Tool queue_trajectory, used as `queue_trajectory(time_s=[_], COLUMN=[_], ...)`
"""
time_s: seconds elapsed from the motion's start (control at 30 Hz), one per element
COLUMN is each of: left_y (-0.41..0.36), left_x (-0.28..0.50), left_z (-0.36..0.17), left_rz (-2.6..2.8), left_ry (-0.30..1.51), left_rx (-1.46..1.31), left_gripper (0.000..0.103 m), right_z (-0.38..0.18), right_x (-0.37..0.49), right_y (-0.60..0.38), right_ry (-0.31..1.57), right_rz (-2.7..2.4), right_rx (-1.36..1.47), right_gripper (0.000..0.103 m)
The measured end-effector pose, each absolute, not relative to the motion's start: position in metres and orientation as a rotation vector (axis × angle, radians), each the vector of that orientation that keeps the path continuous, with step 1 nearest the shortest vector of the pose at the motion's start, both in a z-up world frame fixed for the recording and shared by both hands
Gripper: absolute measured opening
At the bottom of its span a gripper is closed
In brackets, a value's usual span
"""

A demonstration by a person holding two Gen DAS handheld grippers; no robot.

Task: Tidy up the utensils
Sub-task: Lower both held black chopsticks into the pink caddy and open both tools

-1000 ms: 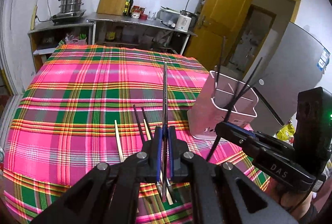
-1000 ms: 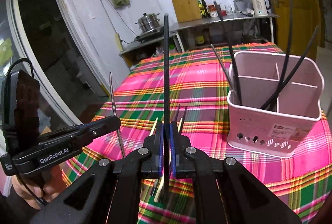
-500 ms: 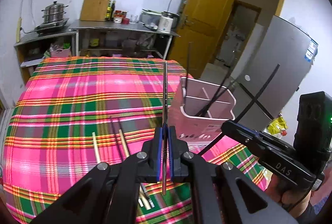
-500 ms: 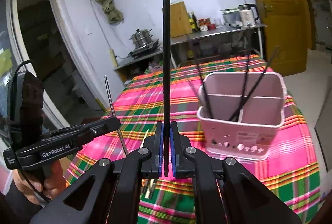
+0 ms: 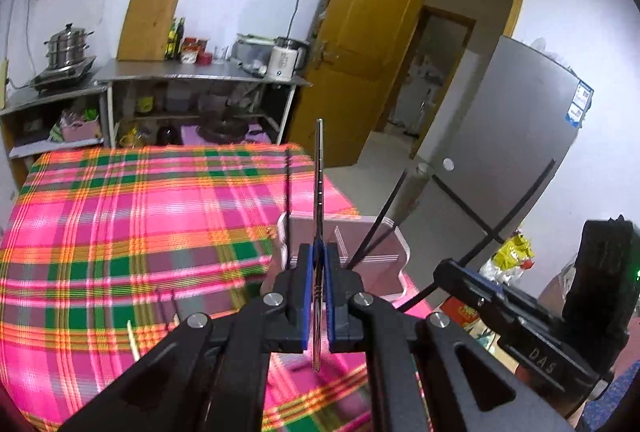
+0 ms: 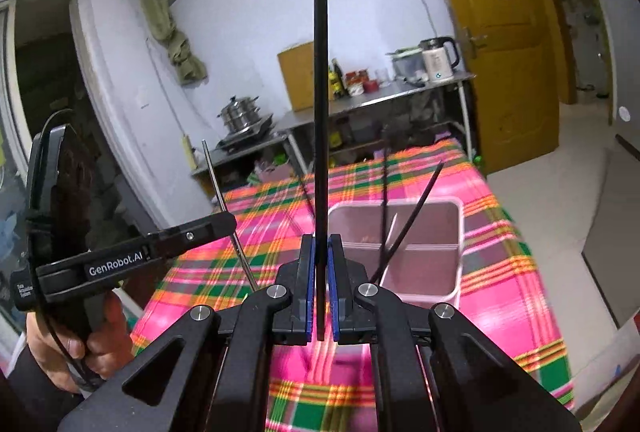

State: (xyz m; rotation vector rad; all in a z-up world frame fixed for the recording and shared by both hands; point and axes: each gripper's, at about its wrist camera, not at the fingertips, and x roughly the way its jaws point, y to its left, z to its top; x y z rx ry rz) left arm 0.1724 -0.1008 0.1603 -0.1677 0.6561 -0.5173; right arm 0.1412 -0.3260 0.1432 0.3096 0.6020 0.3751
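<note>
Left wrist view: the left gripper [image 5: 319, 286] has its jaws closed tight on a thin metal chopstick [image 5: 319, 183] that stands upright. Just beyond it, a pink utensil holder [image 5: 382, 252] sits at the right edge of the surface, which is covered by a pink plaid tablecloth [image 5: 120, 232]. Black chopsticks [image 5: 382, 216] lean inside the holder. A few loose chopsticks [image 5: 132, 340] lie on the cloth, near and left. The right gripper [image 5: 452, 272] shows at the right.

Right wrist view: the right gripper [image 6: 320, 286] has its jaws clamped on a black chopstick [image 6: 321, 119] pointing straight up. The holder [image 6: 420, 272] stands just right of it, black chopsticks [image 6: 416, 207] inside. At left, a hand [image 6: 80, 340] grips the left gripper [image 6: 228, 222], which carries the metal chopstick [image 6: 216, 183].
</note>
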Motion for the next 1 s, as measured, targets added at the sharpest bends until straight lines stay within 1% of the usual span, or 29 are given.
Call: queue_trajectory(time_s=[0.13,0.33,0.6,1.0], left_y=[-0.114,-0.122,-0.128,-0.133], left_x=[0.19,0.212,0.228,0.224], left_z=[0.167,0.161,0.136,0.106], left_rz=[-0.527,-0.518,-0.508,-0.515], left_ry=[0.632,0.613,0.62,0.636], left_rx=[-0.174,-0.188,-0.185,-0.134], left_gripper=[0.006,0.006,0.006,0.006], right_z=[0.15,0.15,0.121,0.089], right_x=[0.152,0.171,0.186,0.191], right_y=[-0.335,-0.336,-0.33,-0.314], right_ry=[0.575,0.556,0.604,0.676], right_rz=[0.35,0.326,0.311,0.298], right_rx=[0.326,0.323,0.306,0.259], right_gripper=[0.006,0.006,0.006,0.006])
